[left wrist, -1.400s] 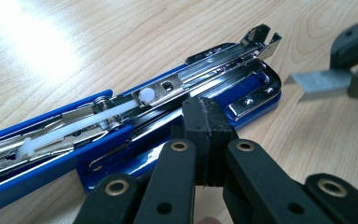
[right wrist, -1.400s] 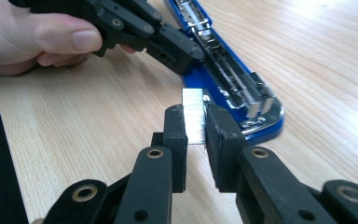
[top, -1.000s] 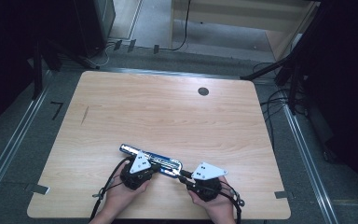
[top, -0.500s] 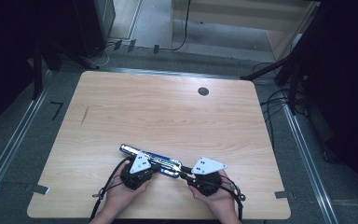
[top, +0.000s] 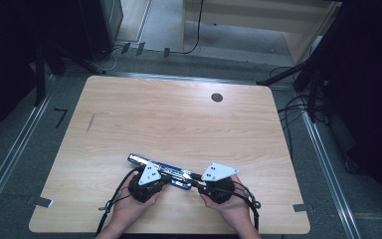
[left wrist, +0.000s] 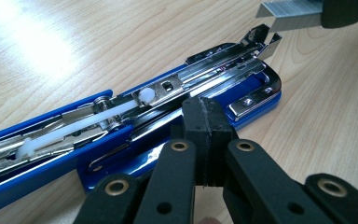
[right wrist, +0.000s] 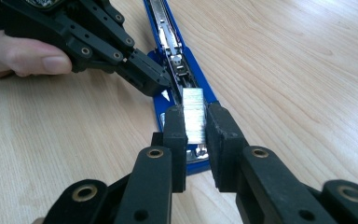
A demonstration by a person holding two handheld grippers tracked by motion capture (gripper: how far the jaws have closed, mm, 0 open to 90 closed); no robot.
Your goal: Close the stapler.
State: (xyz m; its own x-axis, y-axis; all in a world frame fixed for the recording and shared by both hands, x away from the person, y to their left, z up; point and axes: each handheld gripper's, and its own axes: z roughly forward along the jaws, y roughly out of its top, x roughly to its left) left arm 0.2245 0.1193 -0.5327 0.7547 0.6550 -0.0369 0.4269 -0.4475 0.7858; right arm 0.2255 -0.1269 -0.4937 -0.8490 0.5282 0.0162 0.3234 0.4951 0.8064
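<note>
Centrally near the table's [top: 129,114] front edge lies the opened blue stapler [top: 165,172], long axis running left to right. Left gripper [left wrist: 204,122], jaws together, presses on the stapler's side by the magazine channel. Right gripper [right wrist: 196,122], jaws clamped on a strip of staples [right wrist: 194,120], holds it just above the channel's open end, roughly in line with it. Judged next: lower and slide the strip in. Open tabletop surrounds both hands.

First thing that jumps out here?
An opened blue stapler lies near the table's front edge, its metal channel bared. The right claw holds a strip of staples just over that channel, while the shut left claw presses on the stapler's side.
</note>
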